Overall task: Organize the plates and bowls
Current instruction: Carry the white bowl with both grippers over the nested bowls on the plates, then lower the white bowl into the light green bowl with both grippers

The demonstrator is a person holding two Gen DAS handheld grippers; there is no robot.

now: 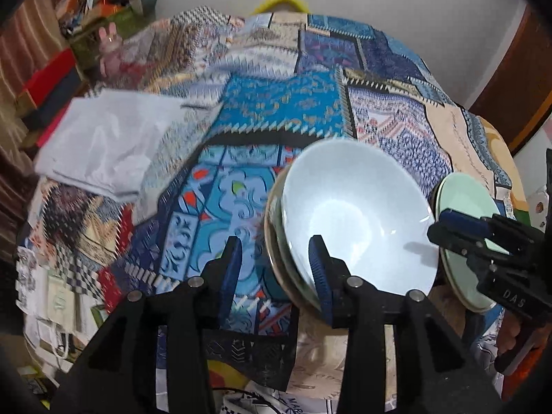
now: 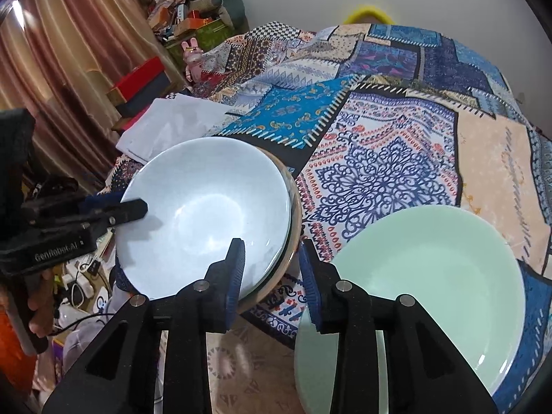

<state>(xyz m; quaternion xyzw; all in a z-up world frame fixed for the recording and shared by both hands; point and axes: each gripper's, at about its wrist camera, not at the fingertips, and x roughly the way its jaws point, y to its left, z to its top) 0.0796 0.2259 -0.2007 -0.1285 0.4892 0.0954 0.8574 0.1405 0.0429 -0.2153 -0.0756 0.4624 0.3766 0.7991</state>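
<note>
The pale blue bowl (image 2: 207, 214), stacked in other bowls, is straddled at its rim by the left gripper (image 1: 276, 262), fingers apart; the right gripper (image 2: 272, 276) is held with fingers apart beside the green plate (image 2: 431, 276).

Only two bits of text I can make out. The right hand-held gripper (image 1: 445, 226) has "DAS" in pale letters on its black body, seen from the left wrist cam. The left hand-held gripper (image 2: 138, 208) says "GenRobot.AI" on its side, seen from the right wrist cam. Some print near the bottom edge is too blurry.
</note>
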